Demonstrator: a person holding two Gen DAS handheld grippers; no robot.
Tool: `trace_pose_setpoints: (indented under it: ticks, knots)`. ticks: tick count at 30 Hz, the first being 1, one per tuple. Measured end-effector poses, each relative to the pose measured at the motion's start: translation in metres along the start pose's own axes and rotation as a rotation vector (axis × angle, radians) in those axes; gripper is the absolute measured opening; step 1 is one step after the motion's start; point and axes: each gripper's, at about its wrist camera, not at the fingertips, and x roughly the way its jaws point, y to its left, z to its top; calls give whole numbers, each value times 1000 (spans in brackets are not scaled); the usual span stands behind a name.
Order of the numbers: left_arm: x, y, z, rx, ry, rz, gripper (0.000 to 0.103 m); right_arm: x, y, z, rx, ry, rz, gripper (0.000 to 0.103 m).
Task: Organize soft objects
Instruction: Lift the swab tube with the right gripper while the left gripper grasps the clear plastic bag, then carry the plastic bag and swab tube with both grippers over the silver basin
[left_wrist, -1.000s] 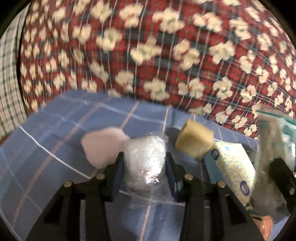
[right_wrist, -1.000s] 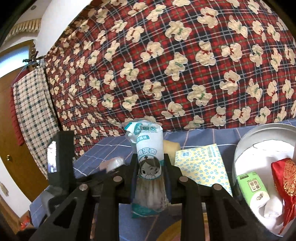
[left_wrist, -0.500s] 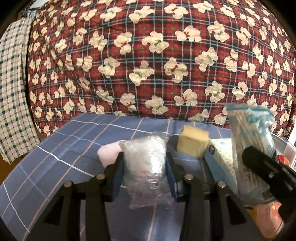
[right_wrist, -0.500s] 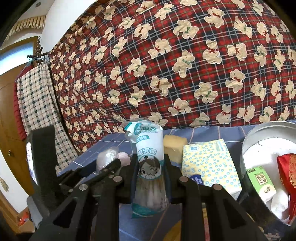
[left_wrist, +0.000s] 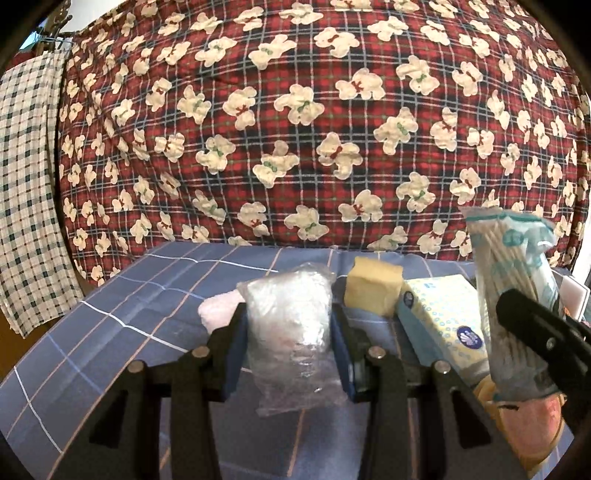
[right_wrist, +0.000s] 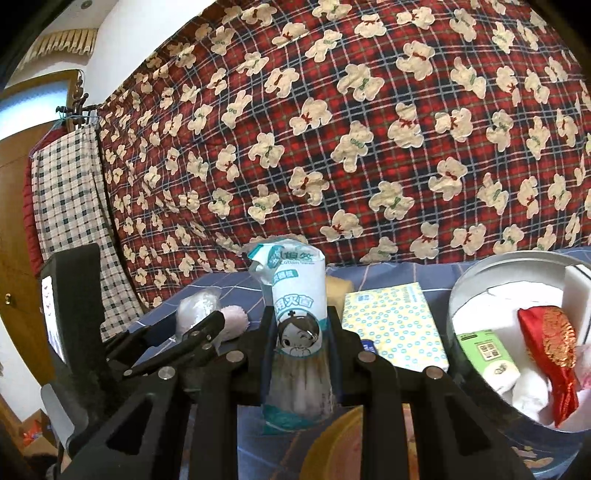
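Note:
My left gripper (left_wrist: 290, 325) is shut on a clear plastic bag of white cotton (left_wrist: 291, 332) and holds it above the blue checked cloth (left_wrist: 122, 302). My right gripper (right_wrist: 297, 339) is shut on a tall pack of cotton swabs (right_wrist: 297, 314), held upright; the pack also shows at the right of the left wrist view (left_wrist: 513, 280). A pink fluffy ball (right_wrist: 234, 321), a yellow sponge (left_wrist: 371, 290) and a yellow-dotted tissue pack (right_wrist: 391, 326) lie on the cloth. A round metal tin (right_wrist: 476, 273) at the right holds a green tissue pack (right_wrist: 487, 354) and a red pouch (right_wrist: 552, 339).
A red plaid bear-print quilt (left_wrist: 314, 129) rises behind the table. A checked cloth (right_wrist: 70, 206) hangs at the left by a wooden door (right_wrist: 14, 229). An orange-pink round thing (left_wrist: 532, 421) lies at the front right, partly hidden.
Both grippers have lifted with their loads still held. The right gripper with the swab pack has come closer on the left gripper's right side.

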Motion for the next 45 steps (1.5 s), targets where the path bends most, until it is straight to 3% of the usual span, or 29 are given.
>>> trace_pose_setpoints:
  ticks: [32, 45]
  knots:
    - [-24, -19, -8, -15, -11, -46, 42, -42, 12, -6, -138, -119, -75, 27]
    - [-39, -45, -13, 13, -13, -86, 42, -64, -2, -9, -141, -157, -128, 27]
